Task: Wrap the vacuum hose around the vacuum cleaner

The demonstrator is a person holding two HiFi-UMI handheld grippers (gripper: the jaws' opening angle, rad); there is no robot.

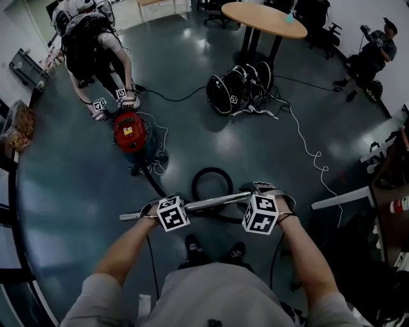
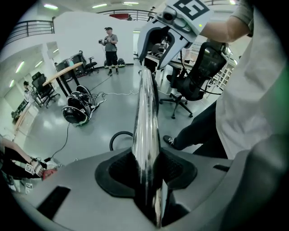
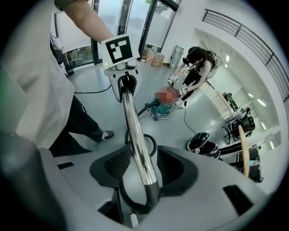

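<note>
I hold the vacuum's chrome tube [image 1: 204, 203] level in front of me, above my shoes. My left gripper [image 1: 150, 209] is shut on it near its left end; in the left gripper view the pads [image 2: 174, 169] press the tube [image 2: 146, 126] from both sides. At the other end the tube [image 3: 135, 131] joins a black hose cuff between the jaws of my right gripper [image 1: 257, 193], and a gap shows beside it, so that gripper is open. The black hose [image 1: 211, 185] loops on the floor and runs to the red vacuum cleaner [image 1: 130, 132] at the far left.
Another person [image 1: 96, 45] bends over the vacuum cleaner with two grippers on it. Black helmet-like gear [image 1: 239, 86] lies under a round table [image 1: 263, 18]. A white cable [image 1: 307, 147] snakes across the floor. A third person [image 1: 374, 54] stands far right. Desks and chairs line the right edge.
</note>
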